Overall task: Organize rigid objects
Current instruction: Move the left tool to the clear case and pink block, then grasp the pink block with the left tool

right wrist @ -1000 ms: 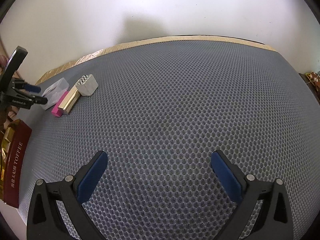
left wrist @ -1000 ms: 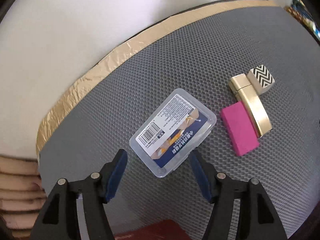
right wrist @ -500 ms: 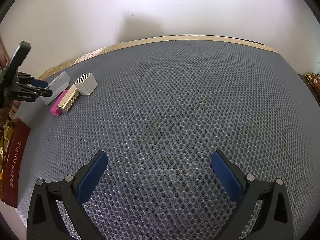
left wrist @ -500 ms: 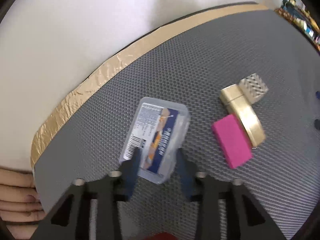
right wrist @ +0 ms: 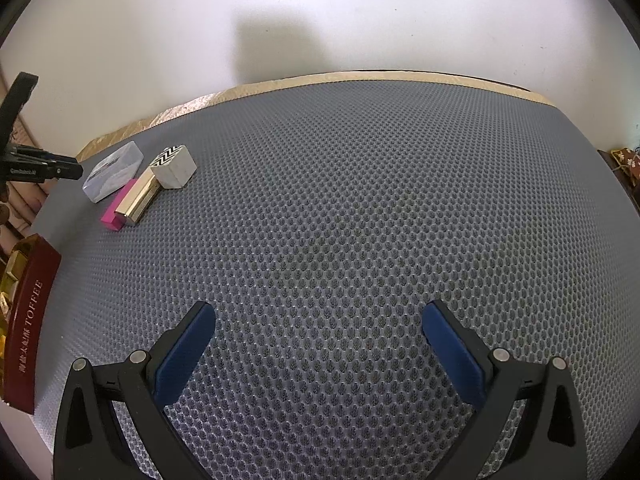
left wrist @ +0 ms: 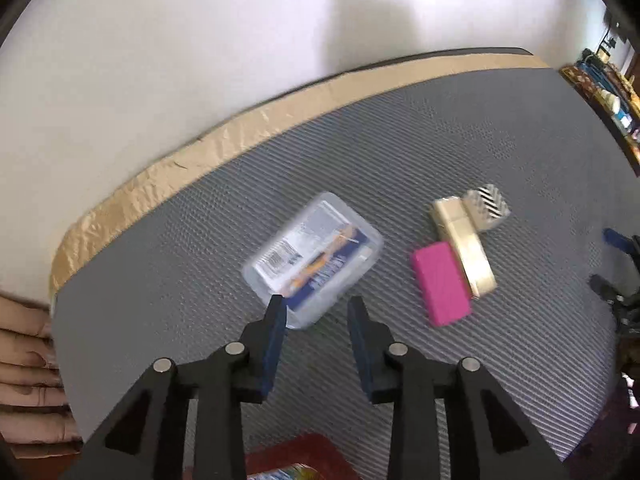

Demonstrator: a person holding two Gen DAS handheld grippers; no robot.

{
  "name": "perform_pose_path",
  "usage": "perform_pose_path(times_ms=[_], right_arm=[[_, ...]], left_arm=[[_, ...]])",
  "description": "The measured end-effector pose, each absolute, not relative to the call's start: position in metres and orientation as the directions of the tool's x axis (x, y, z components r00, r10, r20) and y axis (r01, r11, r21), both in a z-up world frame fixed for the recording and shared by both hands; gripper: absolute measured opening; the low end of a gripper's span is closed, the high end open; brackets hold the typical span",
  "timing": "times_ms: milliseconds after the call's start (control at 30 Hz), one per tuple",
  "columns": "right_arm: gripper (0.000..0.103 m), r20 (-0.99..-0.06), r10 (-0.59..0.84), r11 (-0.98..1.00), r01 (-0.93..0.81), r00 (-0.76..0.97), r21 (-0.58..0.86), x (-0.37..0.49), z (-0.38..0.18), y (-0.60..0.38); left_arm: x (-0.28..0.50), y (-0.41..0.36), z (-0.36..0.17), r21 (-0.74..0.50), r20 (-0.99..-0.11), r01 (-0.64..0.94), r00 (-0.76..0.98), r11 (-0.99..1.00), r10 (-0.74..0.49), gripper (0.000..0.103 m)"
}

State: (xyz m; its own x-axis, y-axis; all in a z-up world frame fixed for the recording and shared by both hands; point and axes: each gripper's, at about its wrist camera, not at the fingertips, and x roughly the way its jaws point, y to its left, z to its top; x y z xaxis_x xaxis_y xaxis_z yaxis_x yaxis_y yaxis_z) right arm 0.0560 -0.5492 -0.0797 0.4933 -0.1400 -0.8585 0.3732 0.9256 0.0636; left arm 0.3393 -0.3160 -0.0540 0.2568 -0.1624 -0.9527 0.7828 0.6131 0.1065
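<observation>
A clear plastic box (left wrist: pixel 314 258) with a blue label lies on the grey mesh mat (left wrist: pixel 400 152). Right of it lie a pink block (left wrist: pixel 440 282), a gold bar (left wrist: pixel 466 246) and a small zigzag-patterned box (left wrist: pixel 488 208), close together. My left gripper (left wrist: pixel 316 306) hovers just short of the clear box, its jaws narrowed but apart and empty. In the right wrist view the same group sits far left: the clear box (right wrist: pixel 113 176), pink block (right wrist: pixel 116 210), gold bar (right wrist: pixel 138 198), zigzag box (right wrist: pixel 174 168). My right gripper (right wrist: pixel 318 320) is wide open and empty over bare mat.
A dark red toffee tin (right wrist: pixel 26 324) stands at the mat's left edge, and shows in the left wrist view (left wrist: pixel 296 458). A tan taped border (left wrist: pixel 200 152) runs along the back by the white wall. Clutter (left wrist: pixel 608 92) sits beyond the right end.
My left gripper closed around the clear box, turned it briefly, then pulled back off it. The box now lies free on the mat. The right gripper has not moved.
</observation>
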Motion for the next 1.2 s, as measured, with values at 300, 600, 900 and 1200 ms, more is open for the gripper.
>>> perform_pose_path(times_ms=[300, 600, 900, 1200], right_arm=[[0.103, -0.858, -0.136, 0.926, 0.37, 0.496, 0.068, 0.058, -0.081, -0.549], [0.103, -0.857, -0.137, 0.926, 0.371, 0.496, 0.067, 0.056, -0.08, -0.547], [0.103, -0.858, -0.137, 0.926, 0.371, 0.495, 0.066, 0.057, -0.08, -0.546], [0.103, -0.858, -0.137, 0.927, 0.37, 0.494, 0.065, 0.058, -0.081, -0.543]], left_arm=[[0.322, -0.324, -0.081, -0.184, -0.97, 0.604, 0.019, 0.776, -0.244, 0.036], [0.337, -0.337, -0.104, -0.219, -0.97, 0.544, -0.033, 0.81, -0.24, 0.036], [0.337, -0.363, -0.116, -0.204, -0.976, 0.576, -0.061, 0.792, -0.207, 0.039], [0.311, -0.365, -0.11, -0.053, -0.984, 0.579, 0.11, 0.814, -0.142, 0.03]])
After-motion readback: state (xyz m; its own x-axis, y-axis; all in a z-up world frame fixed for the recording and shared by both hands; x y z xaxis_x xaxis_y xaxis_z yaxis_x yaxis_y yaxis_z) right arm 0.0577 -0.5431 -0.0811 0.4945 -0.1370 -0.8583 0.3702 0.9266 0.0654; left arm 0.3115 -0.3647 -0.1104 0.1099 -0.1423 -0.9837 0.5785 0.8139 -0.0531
